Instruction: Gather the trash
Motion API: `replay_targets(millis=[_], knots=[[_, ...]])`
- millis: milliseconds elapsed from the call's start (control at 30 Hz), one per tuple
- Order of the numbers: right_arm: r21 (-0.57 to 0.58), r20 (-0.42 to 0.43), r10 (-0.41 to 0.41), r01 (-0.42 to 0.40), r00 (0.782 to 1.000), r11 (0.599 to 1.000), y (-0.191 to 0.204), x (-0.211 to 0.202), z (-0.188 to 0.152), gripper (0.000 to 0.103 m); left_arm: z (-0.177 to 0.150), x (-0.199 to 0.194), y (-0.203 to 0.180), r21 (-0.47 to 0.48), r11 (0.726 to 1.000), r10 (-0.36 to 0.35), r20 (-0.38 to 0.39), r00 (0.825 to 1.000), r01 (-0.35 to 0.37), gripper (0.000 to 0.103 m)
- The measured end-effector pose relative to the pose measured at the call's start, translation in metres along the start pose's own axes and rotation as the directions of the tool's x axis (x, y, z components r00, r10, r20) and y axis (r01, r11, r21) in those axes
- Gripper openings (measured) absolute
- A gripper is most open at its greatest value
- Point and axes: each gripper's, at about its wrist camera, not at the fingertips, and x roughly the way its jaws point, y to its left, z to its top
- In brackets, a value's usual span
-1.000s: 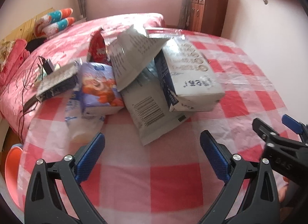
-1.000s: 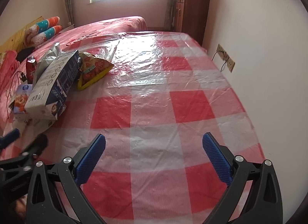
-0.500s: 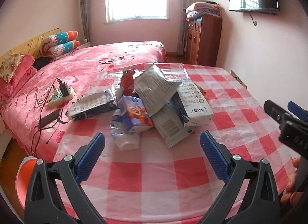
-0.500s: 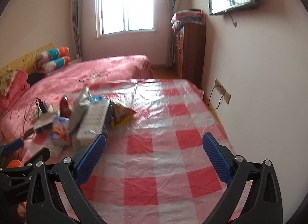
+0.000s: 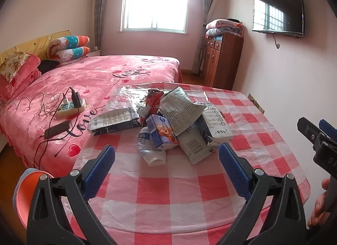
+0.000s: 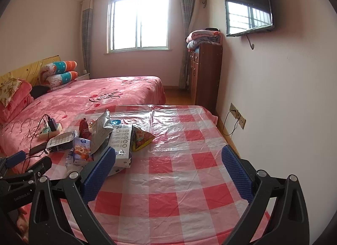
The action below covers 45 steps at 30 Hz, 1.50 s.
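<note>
A heap of trash lies on the red-and-white checked table (image 5: pixel 164 188): a white carton (image 5: pixel 217 127), a grey foil bag (image 5: pixel 179 110), a small blue snack box (image 5: pixel 161 132), a crushed clear bottle (image 5: pixel 151 150), a flat dark carton (image 5: pixel 113 121) and a red wrapper (image 5: pixel 152 101). The right wrist view also shows a yellow-red snack bag (image 6: pixel 142 137) beside the white carton (image 6: pixel 122 146). My left gripper (image 5: pixel 166 171) hangs open above the table's near part, short of the heap. My right gripper (image 6: pixel 167 173) is open over bare cloth to the right of the heap.
A pink bed (image 5: pixel 84 80) adjoins the table on the left, with a power strip (image 5: pixel 70 107), cables and a phone (image 5: pixel 56 129) on it. A wooden cabinet (image 5: pixel 223 59) stands by the far wall. A wall socket (image 6: pixel 238 116) and TV (image 6: pixel 248 7) are on the right. An orange bowl (image 5: pixel 27 194) sits low left.
Both grippers have pulled back and risen away from the heap, so the whole table and room now show. Nothing was taken hold of; the jaws stayed open.
</note>
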Motion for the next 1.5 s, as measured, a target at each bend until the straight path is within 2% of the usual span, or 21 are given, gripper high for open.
replay_targets(millis=[400, 833, 1500], knots=[[-0.026, 0.022, -0.031, 0.031, 0.999, 0.999, 0.005, -0.014, -0.002, 0.099, -0.002, -0.014, 0.007, -0.014, 1.000, -0.022, 0.024, 0.999, 0.022, 0.099], [-0.032, 0.033, -0.052, 0.053, 0.998, 0.998, 0.008, -0.018, -0.004, 0.099, -0.004, -0.014, 0.013, -0.035, 0.999, -0.018, 0.012, 1.000, 0.019, 0.099], [-0.030, -0.039, -0.029, 0.027, 0.999, 0.999, 0.007, 0.022, -0.017, 0.099, -0.017, 0.015, 0.015, -0.033, 0.999, -0.004, -0.051, 0.999, 0.002, 0.099]])
